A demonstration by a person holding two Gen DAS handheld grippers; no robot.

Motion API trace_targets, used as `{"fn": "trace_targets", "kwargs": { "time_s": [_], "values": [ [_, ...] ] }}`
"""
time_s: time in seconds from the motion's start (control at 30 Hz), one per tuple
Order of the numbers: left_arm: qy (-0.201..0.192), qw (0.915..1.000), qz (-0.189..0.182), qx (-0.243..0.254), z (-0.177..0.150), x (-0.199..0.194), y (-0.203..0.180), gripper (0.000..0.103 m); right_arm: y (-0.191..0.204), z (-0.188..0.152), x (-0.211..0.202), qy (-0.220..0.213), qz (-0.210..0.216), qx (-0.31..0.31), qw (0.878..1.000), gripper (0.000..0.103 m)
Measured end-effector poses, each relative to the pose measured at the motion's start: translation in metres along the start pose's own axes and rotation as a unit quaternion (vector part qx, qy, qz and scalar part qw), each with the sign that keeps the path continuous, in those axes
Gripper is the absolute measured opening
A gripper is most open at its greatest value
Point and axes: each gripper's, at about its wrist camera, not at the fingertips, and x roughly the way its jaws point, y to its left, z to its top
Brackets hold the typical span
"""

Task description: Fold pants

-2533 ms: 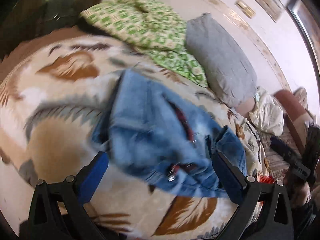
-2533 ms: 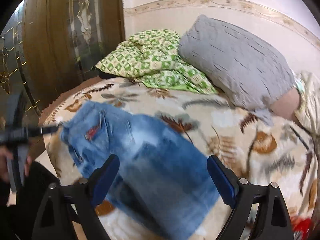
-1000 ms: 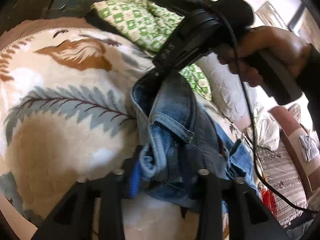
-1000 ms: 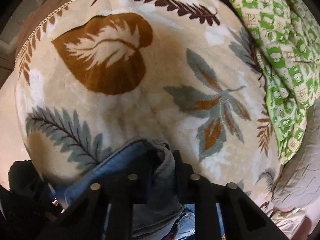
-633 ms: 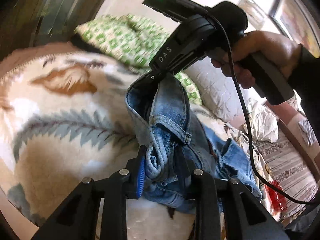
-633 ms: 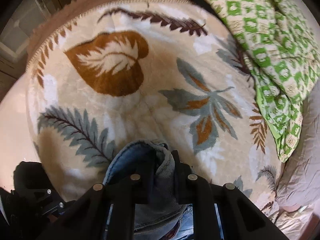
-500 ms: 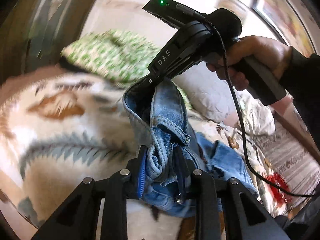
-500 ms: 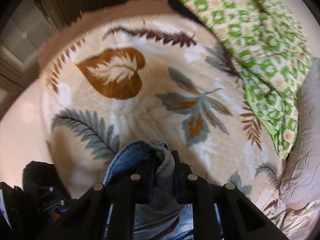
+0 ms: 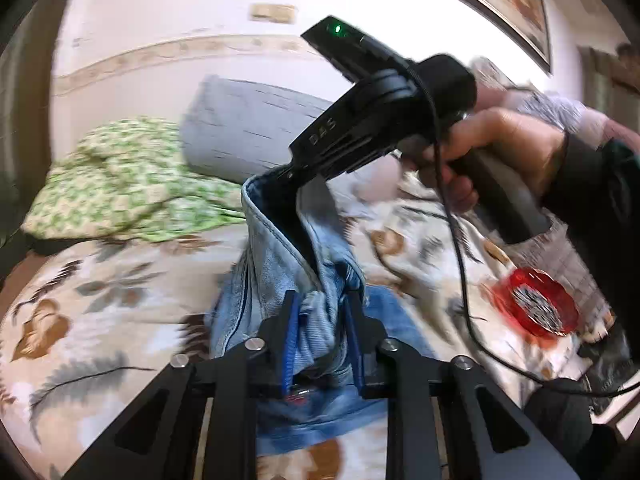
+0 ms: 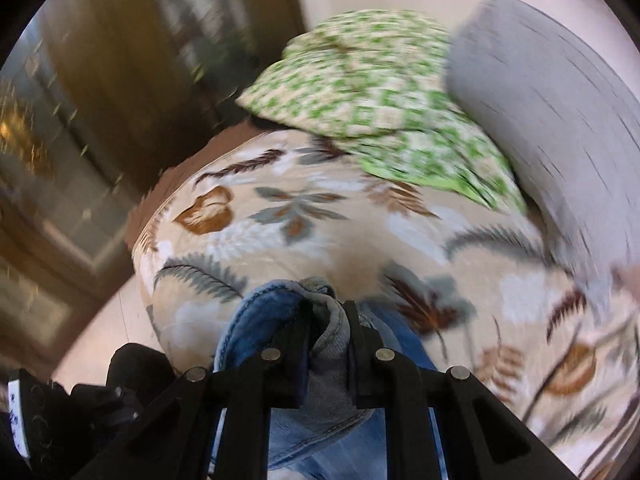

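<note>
Blue denim pants [image 9: 276, 256] hang lifted above the leaf-patterned blanket [image 9: 100, 300] on the bed. My left gripper [image 9: 321, 300] is closing, its blue pads pressing a bunched fold of the waistband. In the left wrist view my right gripper [image 9: 286, 176], held by a hand [image 9: 500, 148], pinches the upper edge of the waistband, so the denim is stretched between the two grippers. The right wrist view shows my right gripper [image 10: 328, 312] shut on a grey-blue fold of the pants [image 10: 260, 312], high over the blanket [image 10: 320, 240]. The legs trail down out of sight.
A green checked quilt [image 9: 120, 184] and a grey pillow [image 9: 248, 128] lie at the head of the bed by the wall. A red object [image 9: 536, 304] sits on the bed's right side. A dark wooden door [image 10: 100, 100] stands past the bed's left edge.
Both grippers have risen and swung with the pants, lifting the waistband off the blanket. The left jaws have narrowed on the denim. The wall and pillow have come into view.
</note>
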Motion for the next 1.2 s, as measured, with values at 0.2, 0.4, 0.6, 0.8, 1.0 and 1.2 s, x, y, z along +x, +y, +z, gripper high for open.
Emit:
{"fn": "trace_targets", "kwargs": {
  "time_s": [0.2,0.4,0.6,0.8,1.0,1.2],
  "values": [
    [0.083,0.9939,-0.049,0.054,-0.019,0.067,-0.066,0.014,-0.092,-0.072,0.014,-0.006,0.007,0.114,0.993,0.015],
    [0.136,0.9860,-0.058,0.077,-0.053,0.115,-0.092,0.014,-0.153,-0.132,0.042,-0.001,0.008,0.201,0.980,0.015],
    [0.146,0.9844,-0.061,0.077,-0.058,0.128,-0.096,0.013,-0.175,-0.162,0.065,0.014,-0.013,0.225,0.974,0.015],
    [0.140,0.9832,-0.083,0.082,-0.055,0.118,-0.096,0.029,-0.168,-0.156,0.059,0.023,-0.031,0.213,0.976,0.017],
    [0.062,0.9872,-0.108,0.100,-0.038,0.058,-0.083,0.103,-0.161,-0.167,0.013,-0.002,-0.042,0.217,0.975,0.087],
    [0.043,0.9912,-0.111,0.058,-0.025,0.015,-0.025,0.103,-0.149,-0.177,-0.035,-0.050,-0.032,0.229,0.972,0.087]
  ]
}}
